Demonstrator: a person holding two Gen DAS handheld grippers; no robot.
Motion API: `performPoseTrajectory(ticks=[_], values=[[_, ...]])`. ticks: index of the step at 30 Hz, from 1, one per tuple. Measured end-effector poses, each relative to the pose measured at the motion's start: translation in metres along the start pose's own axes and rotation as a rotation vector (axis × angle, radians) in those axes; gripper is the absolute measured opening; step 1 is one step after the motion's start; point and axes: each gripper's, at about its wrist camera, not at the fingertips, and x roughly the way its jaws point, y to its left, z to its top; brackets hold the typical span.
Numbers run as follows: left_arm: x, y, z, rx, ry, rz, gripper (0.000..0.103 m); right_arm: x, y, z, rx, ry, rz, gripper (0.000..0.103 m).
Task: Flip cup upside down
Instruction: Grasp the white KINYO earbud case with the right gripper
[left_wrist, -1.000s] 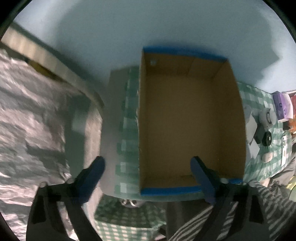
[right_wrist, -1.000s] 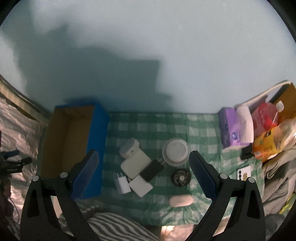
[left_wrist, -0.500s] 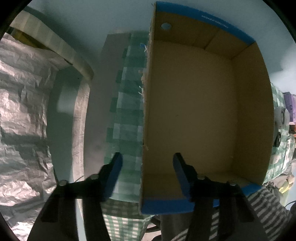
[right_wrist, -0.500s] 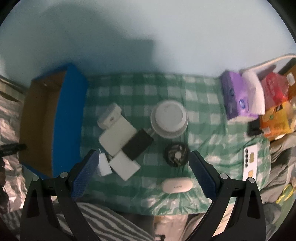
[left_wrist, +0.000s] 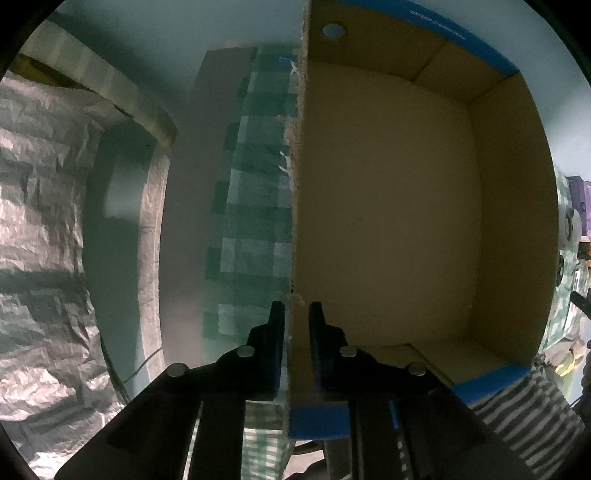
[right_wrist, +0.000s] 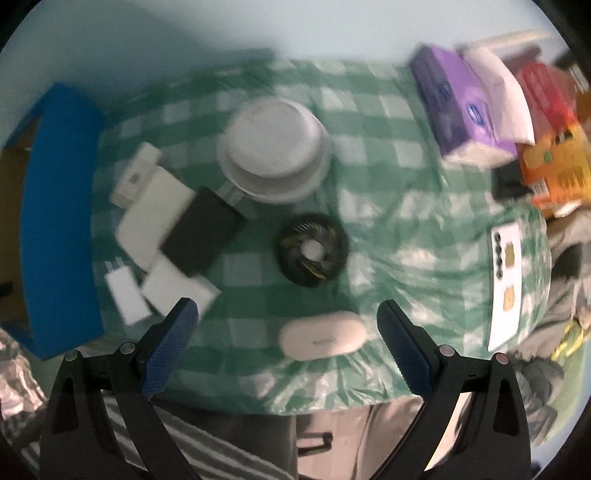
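The left gripper (left_wrist: 296, 314) points down over the open brown cardboard box with blue tape on its rim (left_wrist: 388, 221); its dark fingers (left_wrist: 276, 321) have come in narrow on the box's left wall, one finger outside and one inside, and the thin cardboard edge runs up between them toward 12 o'clock. To the left of that wall lies the worktop under a green-and-white checked cloth (left_wrist: 255, 221). The right gripper (right_wrist: 286, 314) hangs above the same cloth with its blue-padded fingers (right_wrist: 168, 347) wide apart and nothing between them. The white round cup (right_wrist: 275, 147) stands on the cloth at 12 o'clock from these fingers, well apart from them, its broad rim showing below a flat pale top; the picture is too blurred to tell which end is up. A black round fan (right_wrist: 312, 254) lies between cup and fingers, a white oval case (right_wrist: 321, 339) just ahead of the fingers, white blocks and a black slab (right_wrist: 203, 230) at 10 o'clock, a purple tissue pack (right_wrist: 465, 114) at 2 o'clock.
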Motion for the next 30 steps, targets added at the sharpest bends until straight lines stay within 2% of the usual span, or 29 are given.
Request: performPoseTrajectory(ticks=[6,9,11,19,21,24,27,28,30], values=[[0.0,-0.001,-0.003,0.024,0.005,0.006,0.007,0.028,-0.03,-0.005,0.126,0.102,0.012,0.098],[0.0,-0.002,-0.004,0.03,0.008,0.01,0.007,0.042,-0.038,-0.006,0.178,0.153,0.019,0.09],[-0.001,-0.002,-0.004,0.029,0.011,0.01,0.007,0.051,-0.042,-0.007,0.212,0.181,0.038,0.089],[-0.001,-0.005,-0.005,0.033,0.01,0.017,0.007,0.074,-0.053,-0.001,0.312,0.226,0.064,0.079],[-0.001,-0.005,-0.006,0.037,0.01,0.016,0.007,0.072,-0.056,0.001,0.325,0.224,0.074,0.072],[-0.001,-0.005,-0.007,0.04,0.012,0.014,0.007,0.076,-0.052,0.009,0.296,0.213,0.064,0.069],[-0.001,-0.006,-0.007,0.041,0.012,0.016,0.007,0.077,-0.033,0.019,0.209,0.194,0.06,0.049],[-0.001,-0.006,-0.007,0.041,0.012,0.017,0.007,0.076,-0.029,0.019,0.182,0.189,0.067,0.045],[-0.001,-0.006,-0.007,0.041,0.012,0.02,0.007,0.075,-0.019,0.022,0.119,0.176,0.07,0.044]])
